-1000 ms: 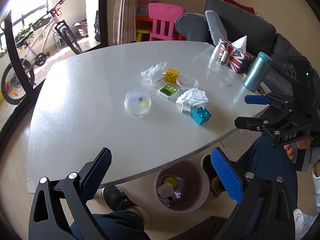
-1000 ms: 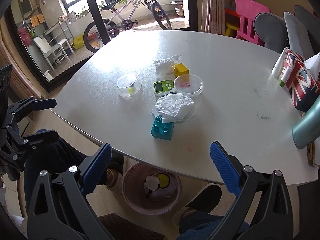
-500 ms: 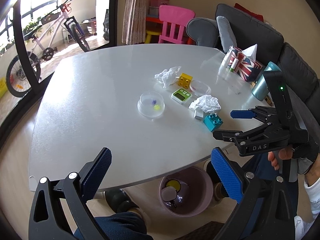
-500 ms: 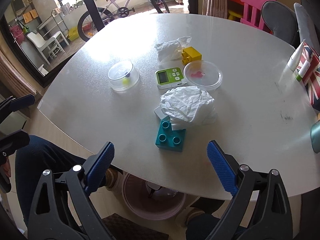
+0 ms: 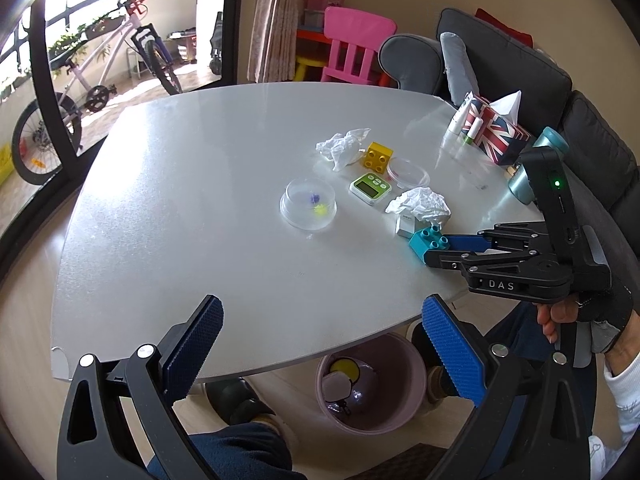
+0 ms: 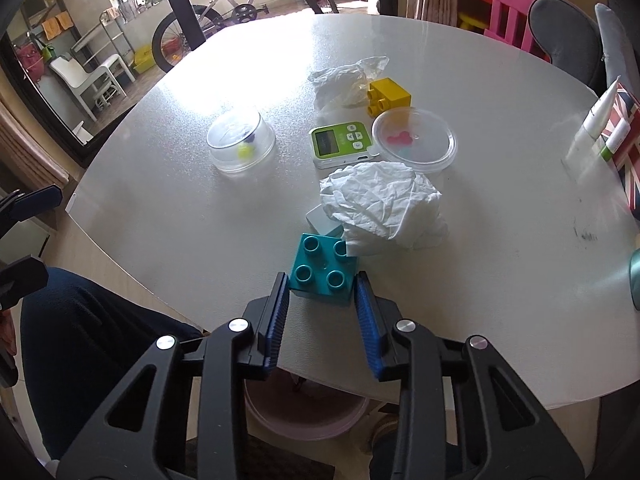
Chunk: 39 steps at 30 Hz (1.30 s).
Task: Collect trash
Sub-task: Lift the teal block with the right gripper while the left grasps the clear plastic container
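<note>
Some rubbish already lies in the pink bin [image 5: 368, 384] under the bench [image 5: 200, 200]; two crumpled tissues [image 6: 380, 196] remain, right claw [image 6: 322, 294] has just closed onto the teal block [image 6: 322, 270], left claw [image 5: 320, 344] open, empty.

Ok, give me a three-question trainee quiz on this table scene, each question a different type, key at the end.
1. True or false: the right gripper has its jaws around the teal block.
2. What lies against the teal block's far side? A) crumpled tissue B) a spoon C) a banana
3. Fill in: under the table's near edge stands a pink ____.

Key: 1 true; 2 A; 3 bin.
</note>
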Each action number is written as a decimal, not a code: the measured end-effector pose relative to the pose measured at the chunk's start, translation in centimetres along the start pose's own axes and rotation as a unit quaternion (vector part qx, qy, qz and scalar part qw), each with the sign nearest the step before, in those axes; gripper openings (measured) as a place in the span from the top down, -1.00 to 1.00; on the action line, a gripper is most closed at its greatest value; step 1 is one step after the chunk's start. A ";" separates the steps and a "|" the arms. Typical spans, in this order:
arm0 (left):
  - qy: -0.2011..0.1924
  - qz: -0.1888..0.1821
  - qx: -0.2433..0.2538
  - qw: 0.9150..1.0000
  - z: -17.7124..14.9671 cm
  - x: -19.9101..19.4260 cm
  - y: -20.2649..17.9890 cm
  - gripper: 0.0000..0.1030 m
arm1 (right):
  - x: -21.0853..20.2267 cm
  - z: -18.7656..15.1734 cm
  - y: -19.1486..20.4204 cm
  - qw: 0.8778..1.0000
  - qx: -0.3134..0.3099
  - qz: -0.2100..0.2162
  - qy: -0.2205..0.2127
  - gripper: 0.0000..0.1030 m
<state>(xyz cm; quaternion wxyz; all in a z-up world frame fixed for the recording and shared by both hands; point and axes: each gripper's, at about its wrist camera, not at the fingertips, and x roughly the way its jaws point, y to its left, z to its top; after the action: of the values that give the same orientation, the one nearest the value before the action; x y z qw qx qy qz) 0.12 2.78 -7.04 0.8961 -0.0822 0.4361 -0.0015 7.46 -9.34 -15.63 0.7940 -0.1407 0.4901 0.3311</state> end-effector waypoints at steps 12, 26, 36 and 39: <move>0.000 -0.004 0.011 1.000 1.2 1.4 -0.8 -0.86 | -4.1 0.0 -0.7 0.999 0.005 0.012 -0.038 0.36; 0.008 -0.011 0.029 0.999 4.3 3.9 -1.3 -0.86 | -6.3 1.4 -2.6 0.998 0.014 0.001 -0.057 0.35; 0.030 -0.002 0.033 0.999 6.3 7.2 -0.5 -0.86 | -6.3 1.9 -3.4 0.998 0.017 -0.003 -0.057 0.35; 0.037 0.003 0.033 0.999 7.0 8.4 -0.3 -0.86 | -6.2 2.0 -3.6 0.998 0.018 -0.002 -0.056 0.35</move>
<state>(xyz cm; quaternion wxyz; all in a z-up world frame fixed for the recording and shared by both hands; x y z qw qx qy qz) 10.82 2.91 -9.29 0.8817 -0.0511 0.4688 -0.0160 9.32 -13.35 -9.60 0.8233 -0.1086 0.4503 0.3279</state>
